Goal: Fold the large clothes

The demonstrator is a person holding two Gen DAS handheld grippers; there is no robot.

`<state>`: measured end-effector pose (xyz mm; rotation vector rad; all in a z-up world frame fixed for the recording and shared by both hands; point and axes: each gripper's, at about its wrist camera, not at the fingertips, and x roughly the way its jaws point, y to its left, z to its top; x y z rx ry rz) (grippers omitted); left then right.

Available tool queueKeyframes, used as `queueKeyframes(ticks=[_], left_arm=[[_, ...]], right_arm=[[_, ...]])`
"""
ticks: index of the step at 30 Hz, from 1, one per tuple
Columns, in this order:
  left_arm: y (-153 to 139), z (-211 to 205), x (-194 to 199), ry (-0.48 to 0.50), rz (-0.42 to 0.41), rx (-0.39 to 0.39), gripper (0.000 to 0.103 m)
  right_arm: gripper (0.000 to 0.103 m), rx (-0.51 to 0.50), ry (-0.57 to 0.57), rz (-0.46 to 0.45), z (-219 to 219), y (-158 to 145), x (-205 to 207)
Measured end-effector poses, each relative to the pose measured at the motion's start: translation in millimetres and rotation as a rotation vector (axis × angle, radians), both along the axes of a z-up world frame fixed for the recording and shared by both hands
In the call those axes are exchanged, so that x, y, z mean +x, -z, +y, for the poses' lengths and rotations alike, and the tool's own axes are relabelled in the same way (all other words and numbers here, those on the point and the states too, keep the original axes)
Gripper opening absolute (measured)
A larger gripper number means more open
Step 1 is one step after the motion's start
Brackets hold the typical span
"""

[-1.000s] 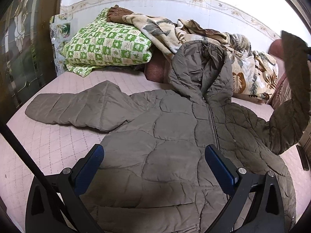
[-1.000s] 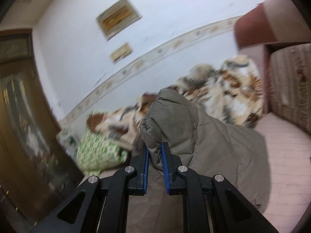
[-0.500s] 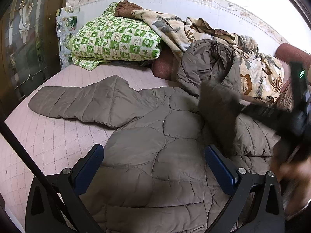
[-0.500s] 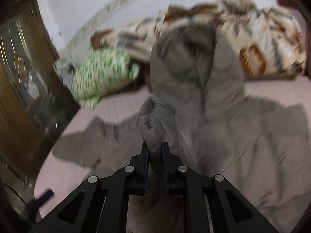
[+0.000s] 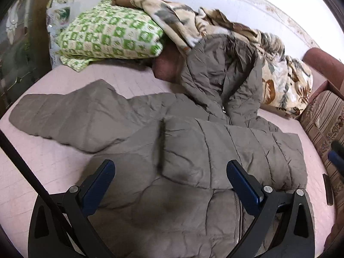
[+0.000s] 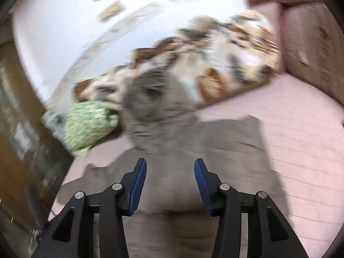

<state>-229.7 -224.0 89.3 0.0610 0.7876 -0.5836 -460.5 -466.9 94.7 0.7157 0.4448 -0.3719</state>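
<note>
A large olive-grey quilted jacket (image 5: pixel 163 202) lies front up on the pink bed (image 5: pixel 43 167). Its right sleeve (image 5: pixel 225 150) is folded across the chest. Its left sleeve (image 5: pixel 64 116) stretches out to the left. The hood (image 5: pixel 219 73) rests against the bedding at the back. My left gripper (image 5: pixel 169 185) is open and empty, just above the jacket's lower body. My right gripper (image 6: pixel 169 185) is open and empty above the jacket (image 6: pixel 172 193); that view is blurred by motion.
A green checked pillow (image 5: pixel 109 36) and a leaf-print blanket (image 5: pixel 279 79) are piled along the wall at the back. A striped sofa arm (image 5: pixel 322 124) borders the bed on the right. A dark door (image 5: pixel 13 53) stands at the left.
My right gripper carried the right sleeve across the jacket, let it go and opened. The sleeve now lies folded over the chest. My left gripper stayed open.
</note>
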Motion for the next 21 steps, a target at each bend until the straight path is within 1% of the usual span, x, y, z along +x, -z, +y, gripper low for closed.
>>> queueKeyframes(ticks=[3, 4, 5, 6, 8, 10, 11, 12, 13, 14, 15, 19, 21], left_arm=[[12.0, -19.6, 6.4, 0.018, 0.014, 0.047, 0.103], [15.4, -23.3, 7.6, 0.018, 0.015, 0.057, 0.103], [19.1, -27.7, 10.0, 0.016, 0.018, 0.069, 0.103], [22.1, -30.8, 12.2, 0.018, 0.023, 0.073, 0.103], [30.7, -38.0, 19.1, 0.019, 0.030, 0.091, 0.103], [43.1, -46.3, 29.1, 0.008, 0.047, 0.137, 0.103], [51.1, -49.8, 34.4, 0.002, 0.067, 0.170, 0.103], [62.8, -54.1, 41.2, -0.007, 0.104, 0.216, 0.103], [68.6, -55.1, 44.8, -0.004, 0.126, 0.226, 0.103], [71.9, -56.2, 46.6, 0.000, 0.133, 0.229, 0.103], [70.9, -57.2, 46.7, 0.004, 0.125, 0.230, 0.103], [65.4, -57.8, 43.8, 0.008, 0.099, 0.233, 0.103], [58.8, -53.3, 40.0, -0.001, 0.079, 0.205, 0.103]], right_arm=[[0.049, 0.012, 0.066, 0.114, -32.5, 29.2, 0.6], [0.043, 0.018, 0.077, 0.147, -41.0, 37.8, 2.3], [0.038, 0.031, 0.079, 0.161, -46.1, 42.7, 5.1], [0.037, 0.069, 0.073, 0.158, -54.6, 51.6, 7.2], [0.037, 0.109, 0.068, 0.161, -63.6, 62.8, 12.4], [0.037, 0.105, 0.064, 0.214, -66.9, 72.8, 22.0], [0.037, 0.108, 0.066, 0.257, -68.3, 80.3, 23.7], [0.037, 0.134, 0.075, 0.337, -72.7, 94.3, 28.1], [0.036, 0.169, 0.084, 0.370, -75.8, 104.1, 29.0], [0.035, 0.197, 0.092, 0.368, -77.2, 109.1, 27.1], [0.035, 0.200, 0.097, 0.364, -78.1, 108.2, 25.1], [0.035, 0.142, 0.102, 0.398, -72.4, 95.9, 24.8], [0.035, 0.116, 0.115, 0.392, -66.2, 88.3, 21.7]])
